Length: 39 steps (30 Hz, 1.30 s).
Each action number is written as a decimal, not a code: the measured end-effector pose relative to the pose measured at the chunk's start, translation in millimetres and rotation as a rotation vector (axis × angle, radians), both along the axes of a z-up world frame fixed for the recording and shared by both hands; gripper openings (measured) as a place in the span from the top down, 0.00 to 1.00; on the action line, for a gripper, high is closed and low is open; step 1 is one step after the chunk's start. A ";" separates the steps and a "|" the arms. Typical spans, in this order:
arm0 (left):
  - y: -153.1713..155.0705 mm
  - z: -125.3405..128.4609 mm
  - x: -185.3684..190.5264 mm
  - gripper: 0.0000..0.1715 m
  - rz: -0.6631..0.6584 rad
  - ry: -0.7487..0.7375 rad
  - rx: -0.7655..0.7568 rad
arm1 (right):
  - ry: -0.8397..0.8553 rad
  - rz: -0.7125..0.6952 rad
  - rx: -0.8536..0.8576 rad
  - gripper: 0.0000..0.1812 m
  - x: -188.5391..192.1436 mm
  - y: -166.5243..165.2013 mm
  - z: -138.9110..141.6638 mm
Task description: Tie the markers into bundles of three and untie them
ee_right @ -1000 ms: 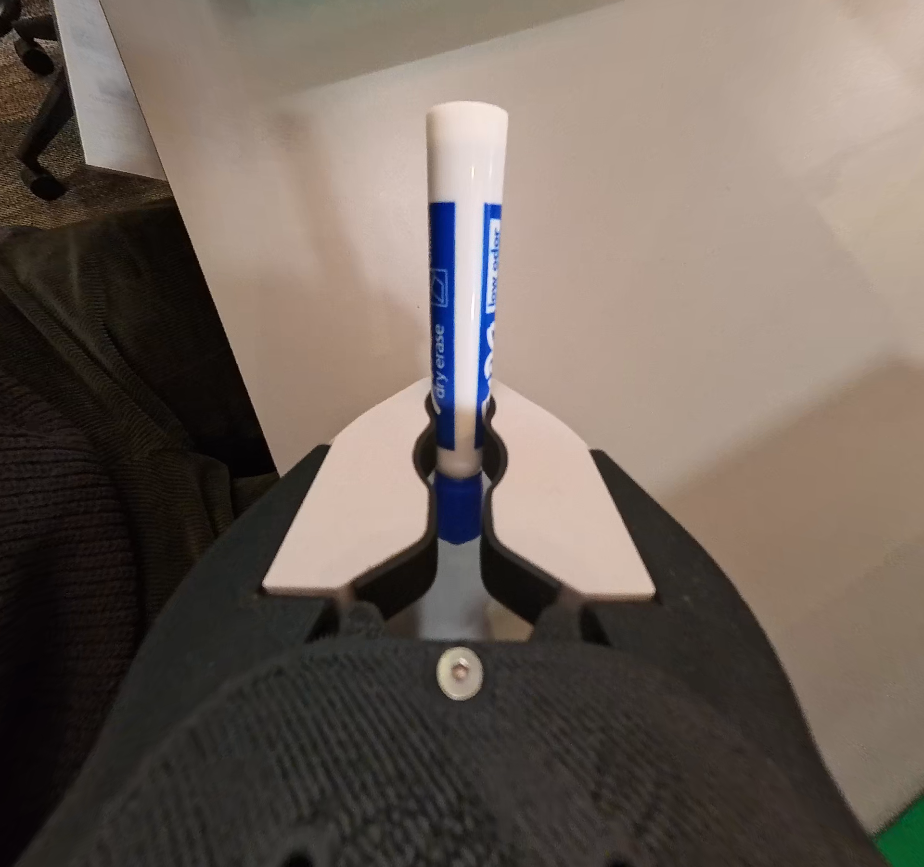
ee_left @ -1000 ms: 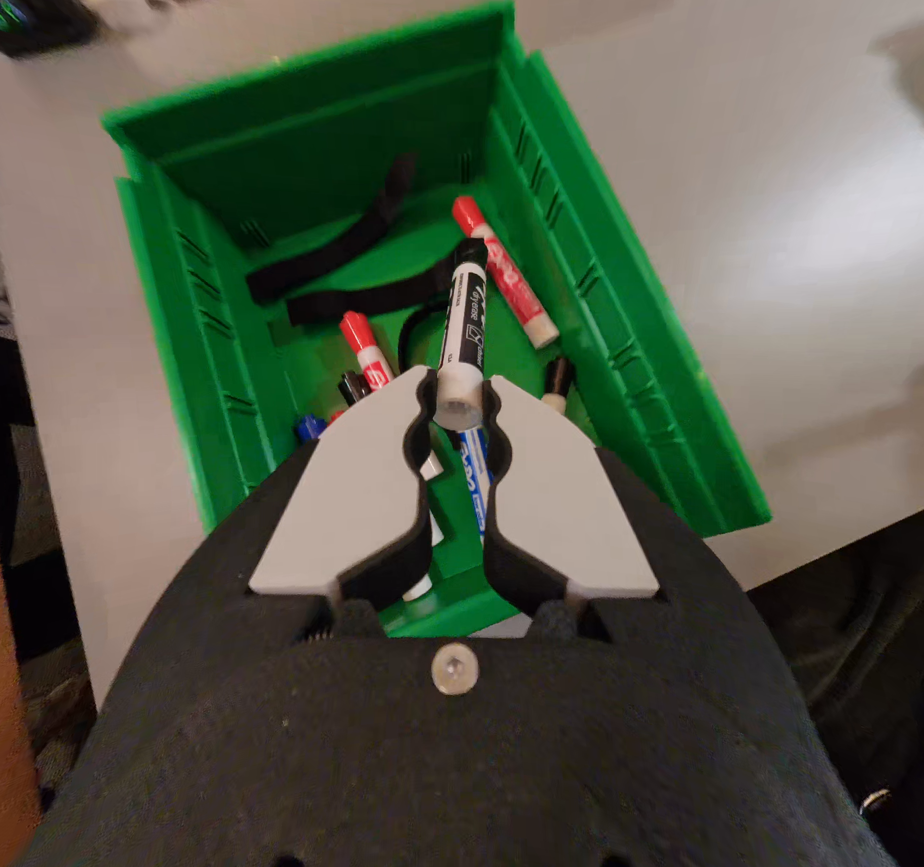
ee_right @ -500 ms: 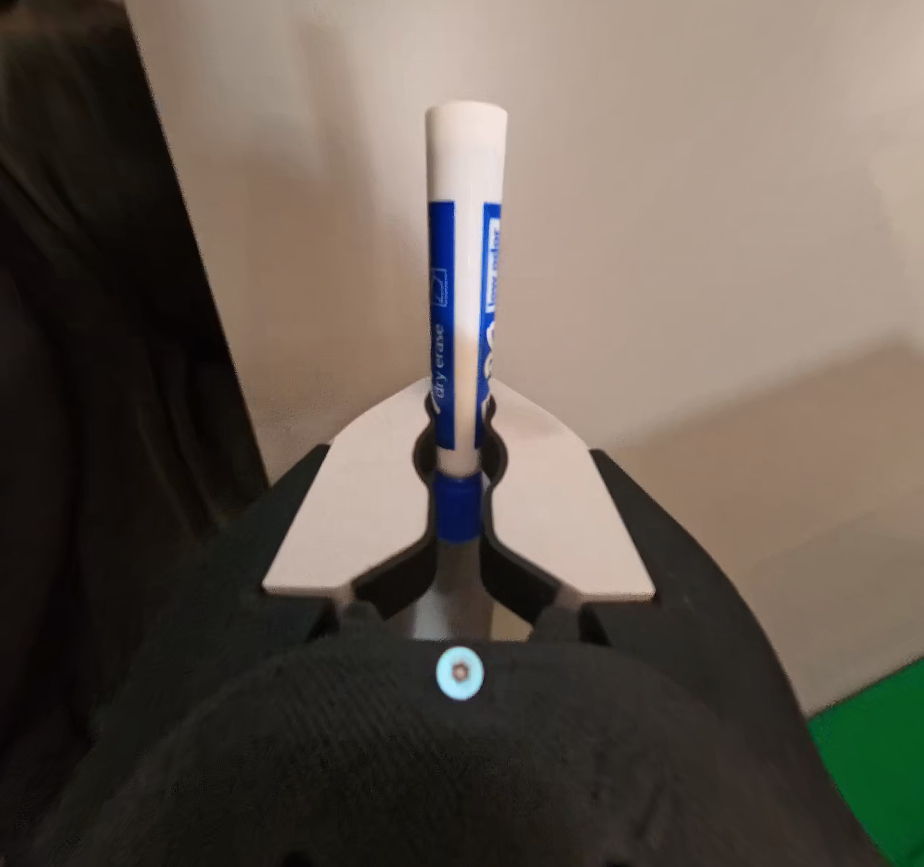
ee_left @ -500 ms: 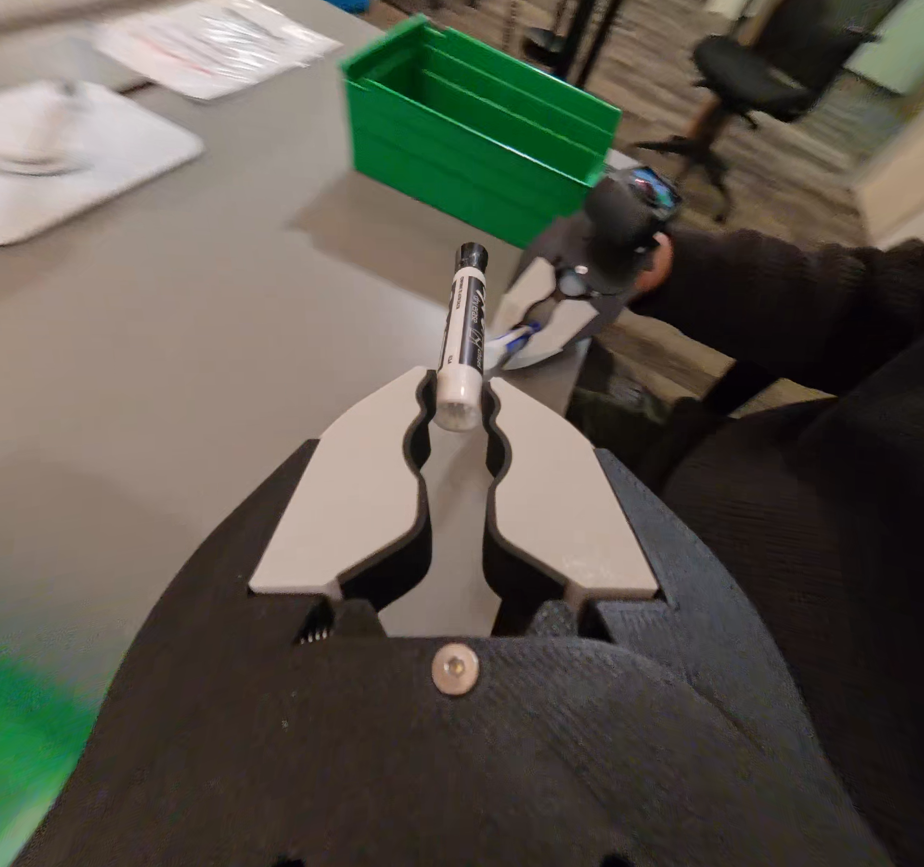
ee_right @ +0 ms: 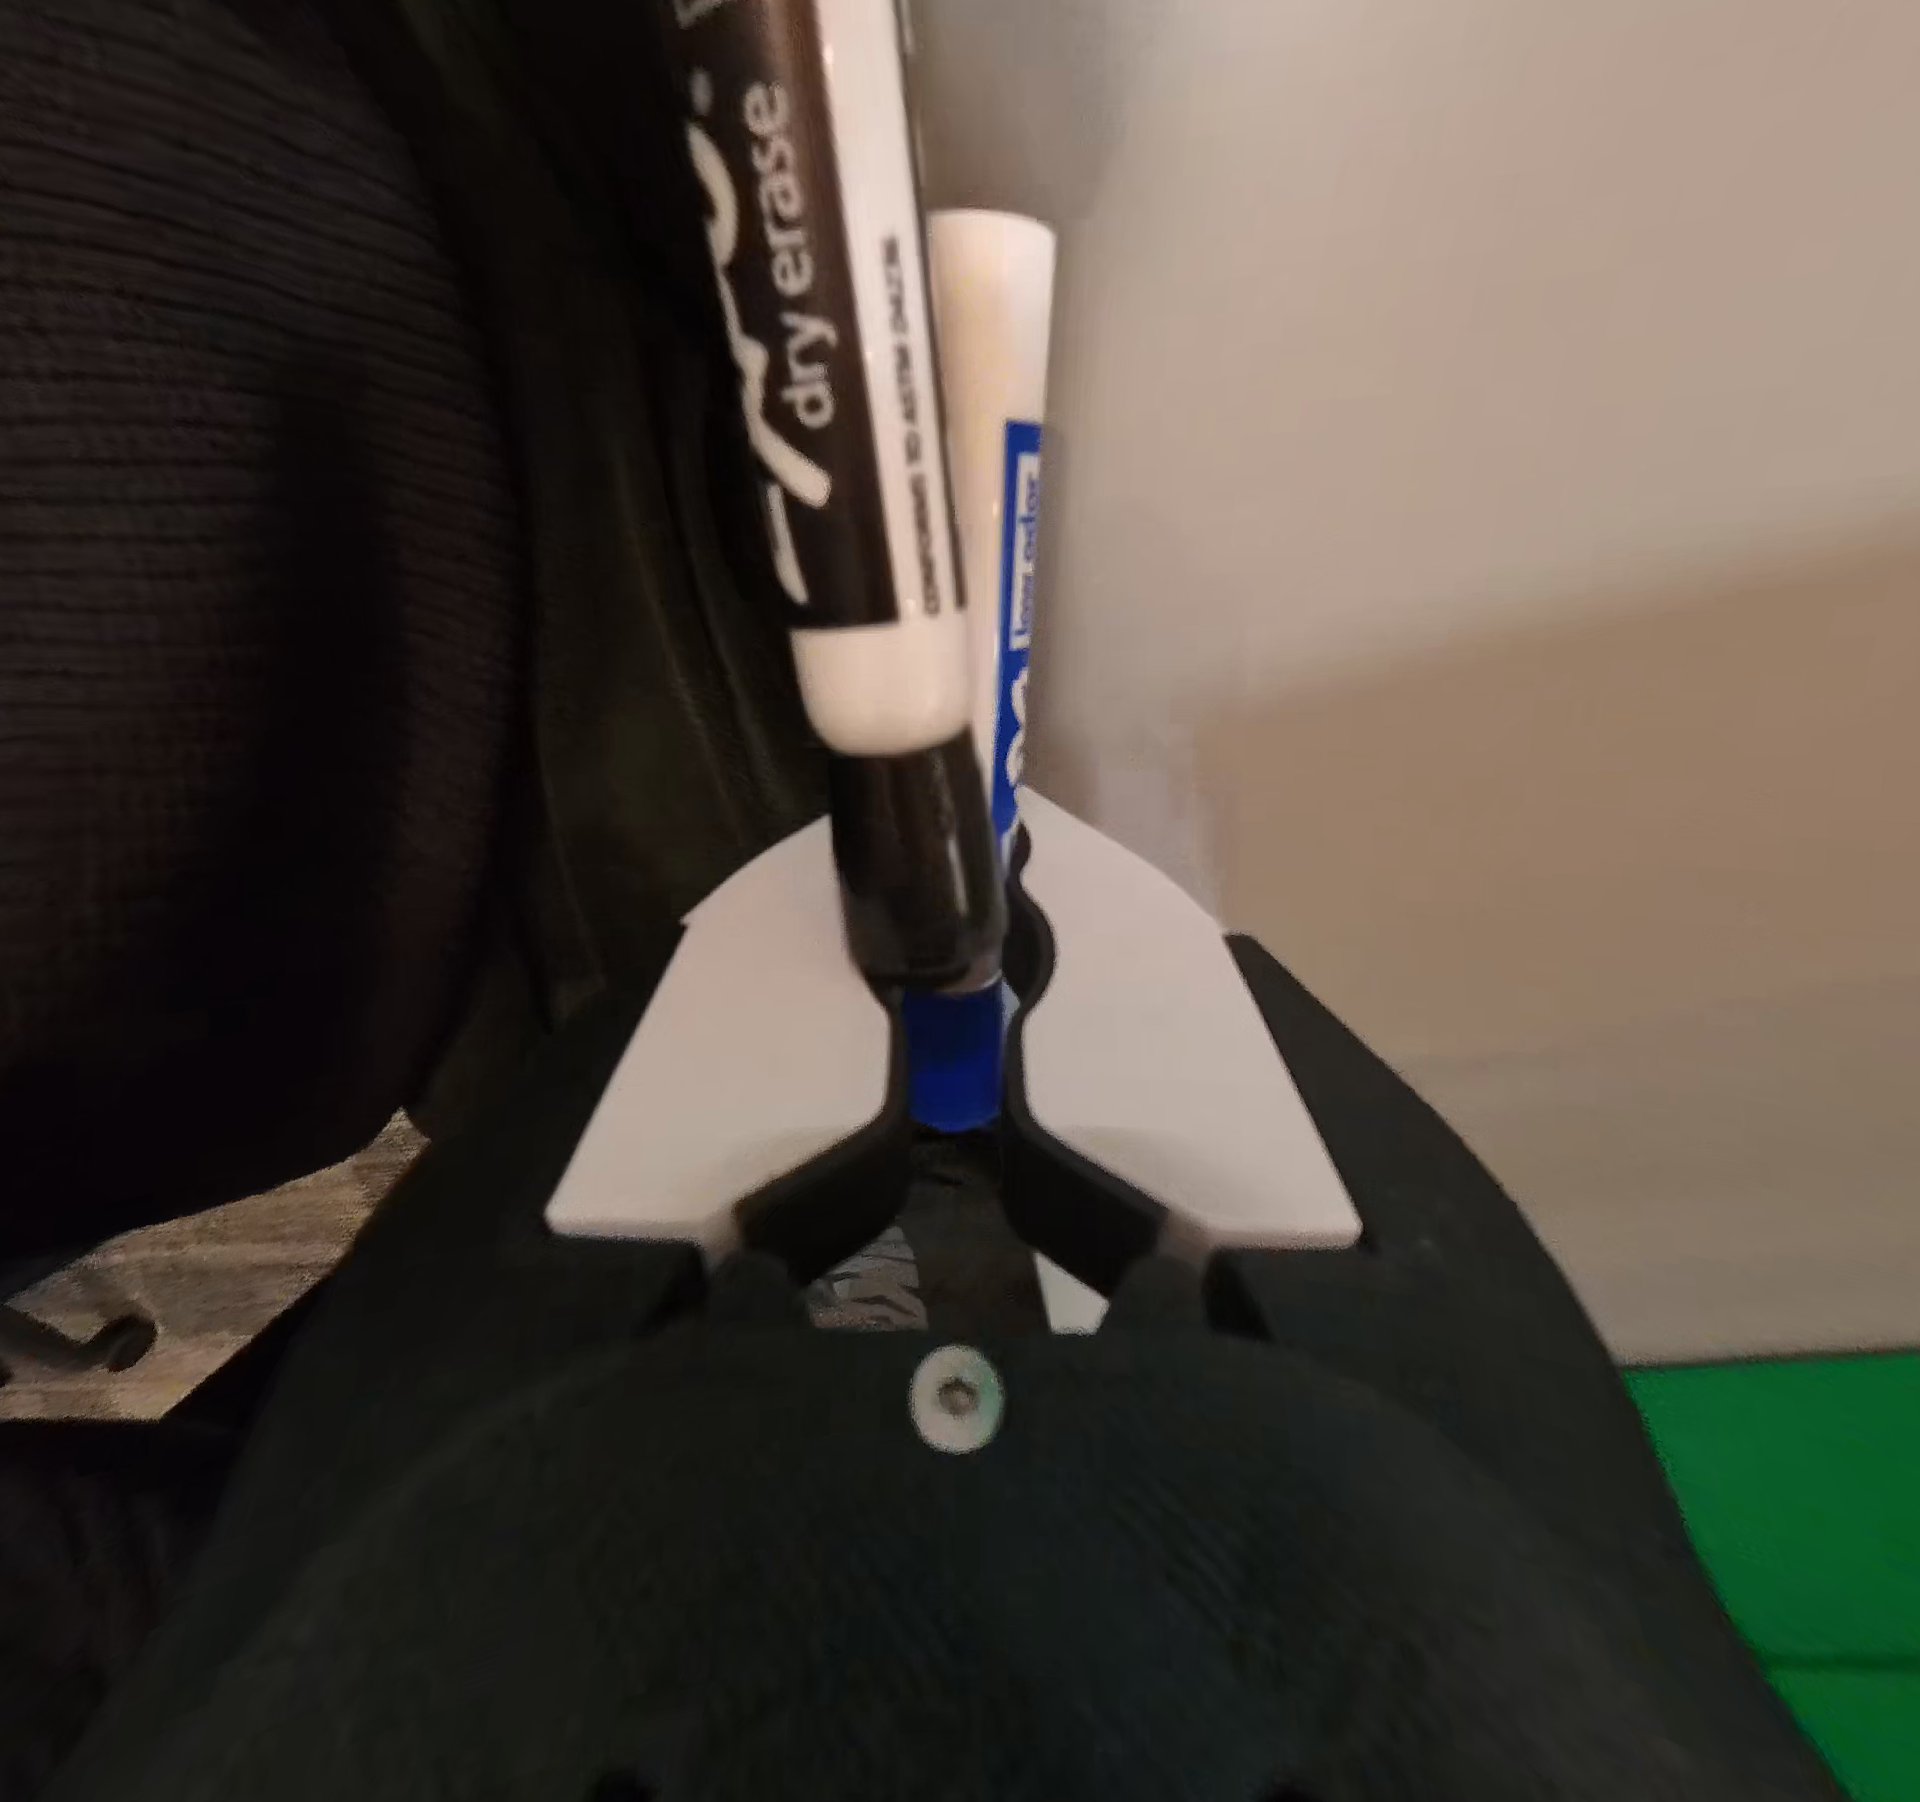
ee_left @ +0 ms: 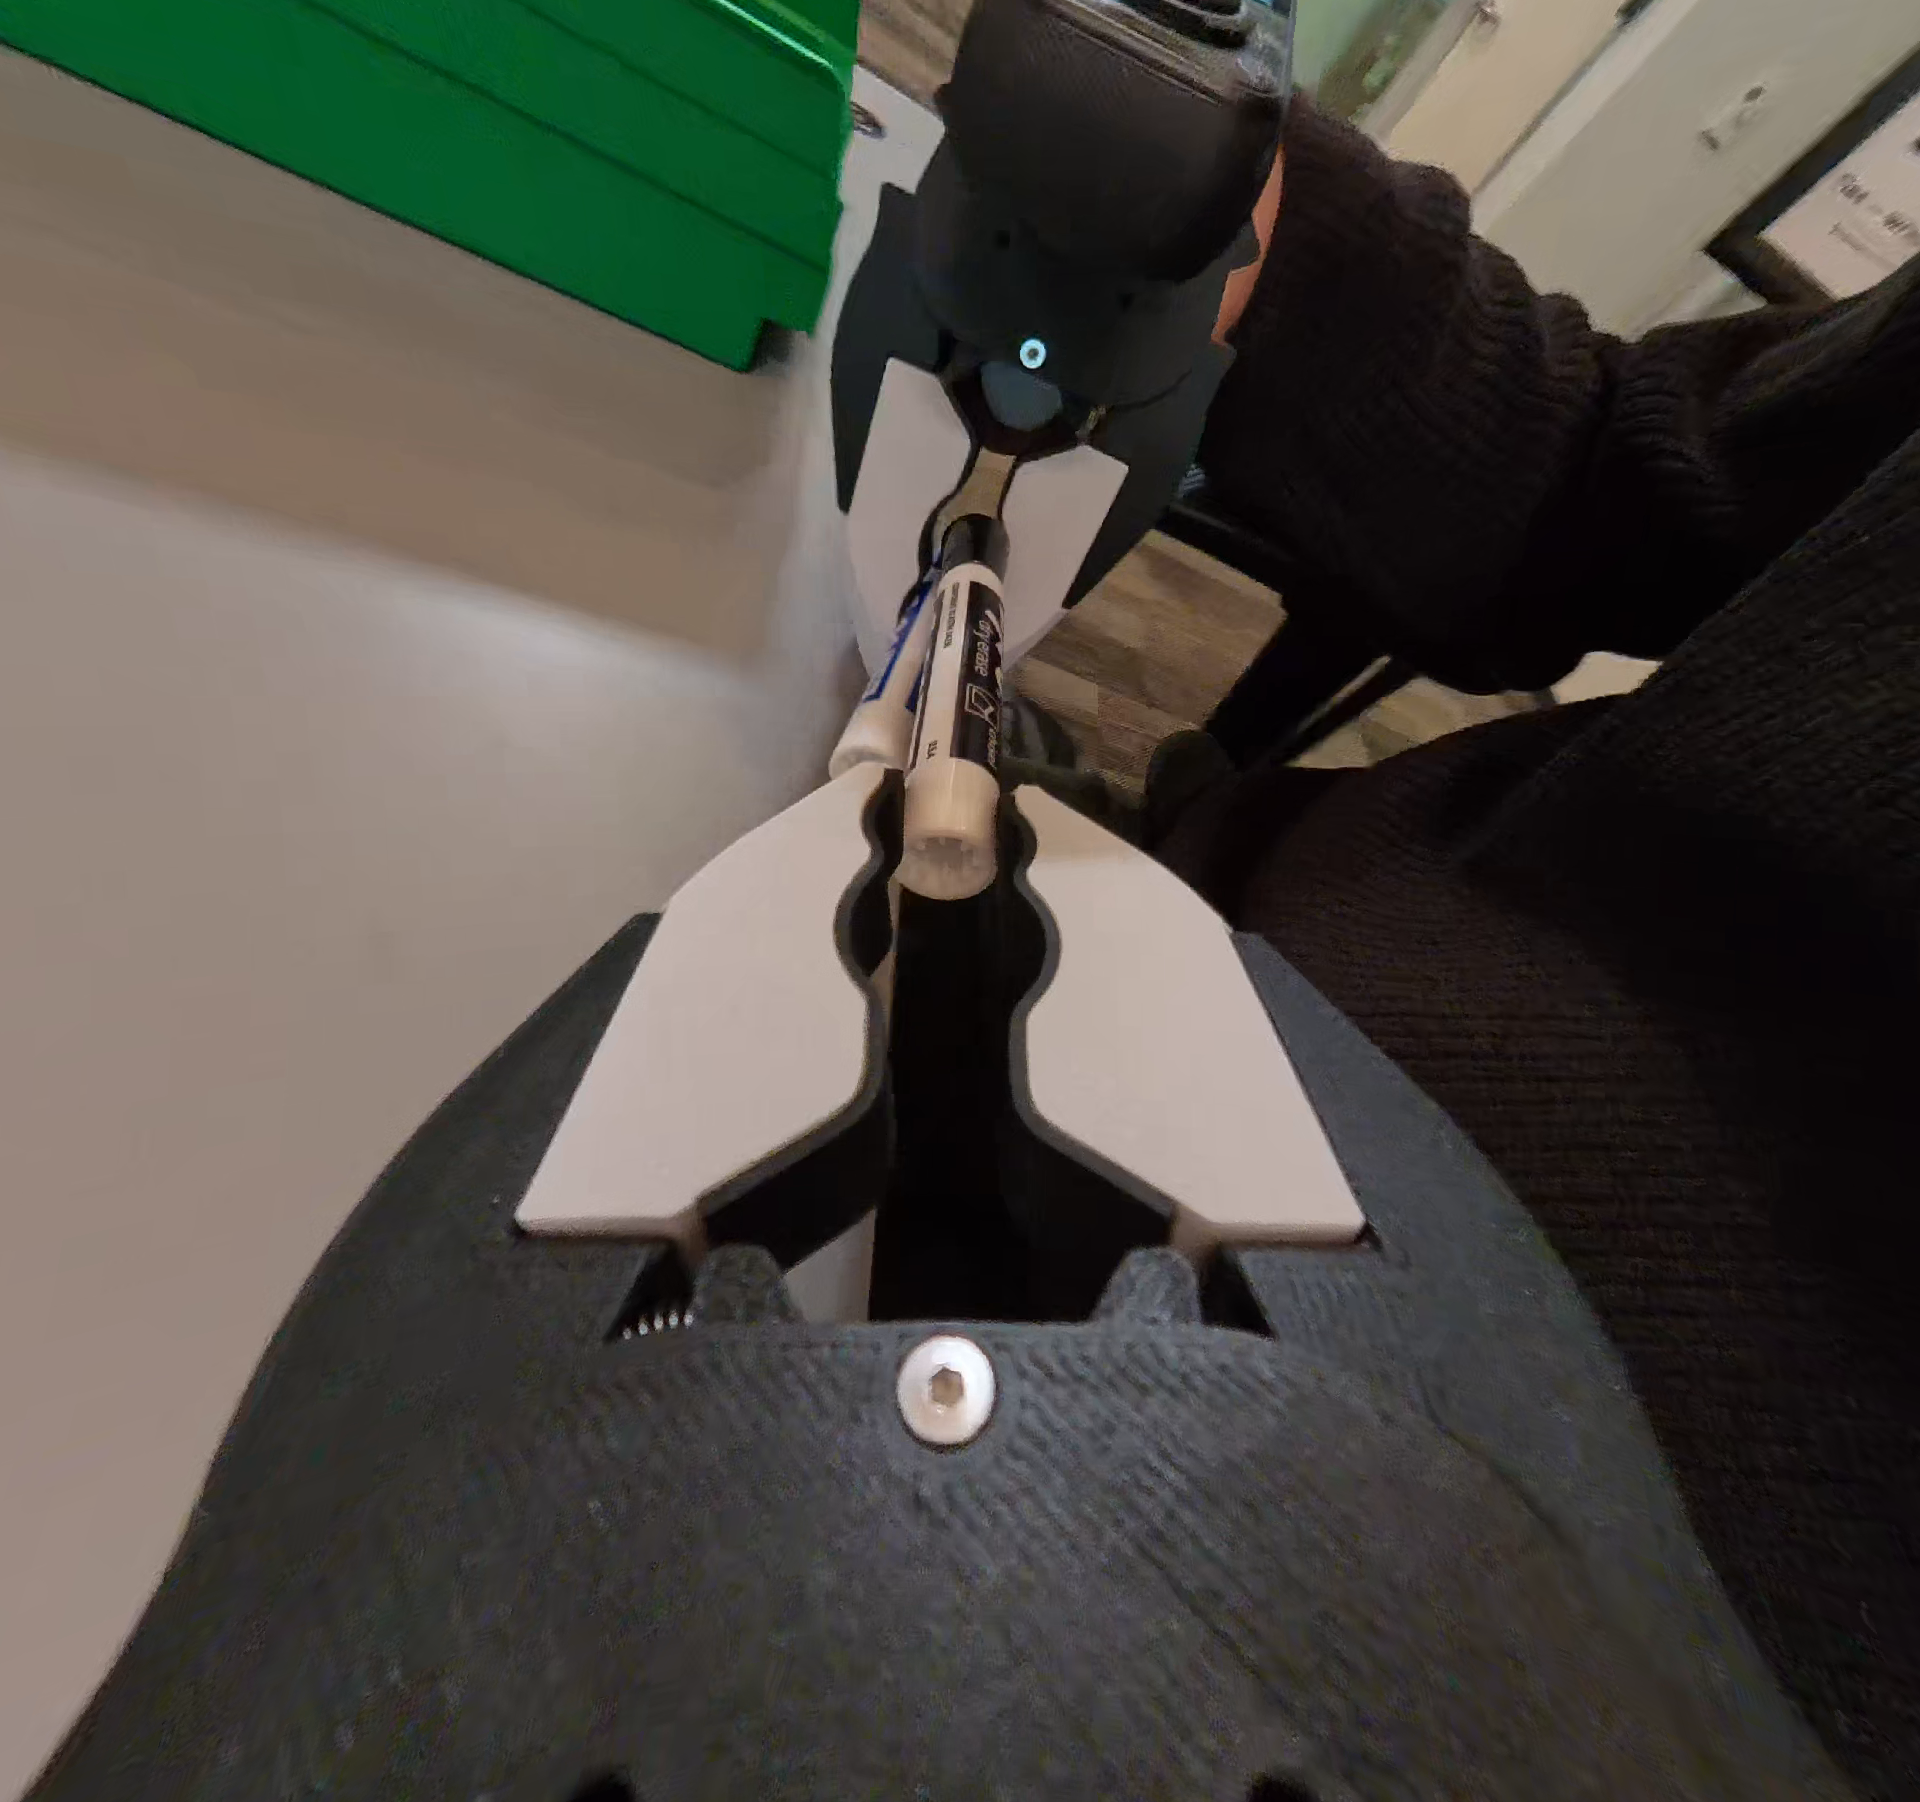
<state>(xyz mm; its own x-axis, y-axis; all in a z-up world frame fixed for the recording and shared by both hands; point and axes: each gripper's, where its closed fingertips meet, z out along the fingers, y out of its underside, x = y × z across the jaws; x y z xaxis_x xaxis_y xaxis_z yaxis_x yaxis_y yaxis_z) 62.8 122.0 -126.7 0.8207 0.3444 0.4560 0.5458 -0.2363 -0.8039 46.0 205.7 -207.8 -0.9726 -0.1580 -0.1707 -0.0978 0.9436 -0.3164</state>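
Note:
My left gripper (ee_left: pixel 951 822) is shut on a black dry-erase marker (ee_left: pixel 961 692) by its white tail end, black cap pointing away. My right gripper (ee_right: pixel 935 879) is shut on a blue dry-erase marker (ee_right: pixel 1003 526) near its blue cap (ee_right: pixel 951 1061), white tail pointing away. The two grippers face each other nose to nose at the table's edge. The black marker (ee_right: pixel 831 381) lies along the blue one, its black cap touching the right gripper's fingertips. In the left wrist view the right gripper (ee_left: pixel 987 547) and the blue marker (ee_left: pixel 883 682) show just ahead.
A green bin (ee_left: pixel 436 79) stands on the pale table (ee_left: pixel 312 817) at upper left. Another green patch (ee_right: pixel 1787 1472) shows at lower right of the right wrist view. A person's black knit sleeve (ee_left: pixel 1558 422) and clothing fill the right side, beyond the table edge. Across from one pair of fingers to the other is roughly 12 centimetres.
The left gripper swung from above the green bin toward the right gripper and closed the distance. The black marker now lies beside the blue one, cap against the right gripper's fingers.

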 end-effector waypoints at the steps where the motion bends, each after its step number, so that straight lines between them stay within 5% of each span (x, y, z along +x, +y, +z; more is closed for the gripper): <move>1: 2.5 0.0 1.2 0.90 -0.023 -0.019 0.010 | 0.001 -0.003 0.008 0.92 2.5 2.1 0.4; 22: 22.3 7.1 7.9 0.90 -0.111 0.016 0.010 | 0.019 -0.010 0.100 0.92 25.5 26.6 11.5; 27: 37.8 13.0 20.8 0.89 -0.137 0.001 0.066 | -0.106 0.036 -0.072 0.92 47.2 -5.2 35.6; 31: 38.5 2.7 24.8 0.90 -0.130 0.060 -0.034 | 0.035 0.064 0.028 0.92 39.8 -2.6 28.9; 39: 22.3 3.8 15.5 0.90 -0.066 0.034 0.004 | 0.080 0.029 0.042 0.92 21.6 -3.0 23.9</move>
<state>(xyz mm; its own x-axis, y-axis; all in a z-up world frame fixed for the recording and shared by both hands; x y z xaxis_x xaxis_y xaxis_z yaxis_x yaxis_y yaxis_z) 78.2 144.3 -122.9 0.8566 0.2875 0.4286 0.5014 -0.2674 -0.8228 67.6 202.7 -183.9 -0.9785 -0.1803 -0.0997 -0.1483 0.9522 -0.2670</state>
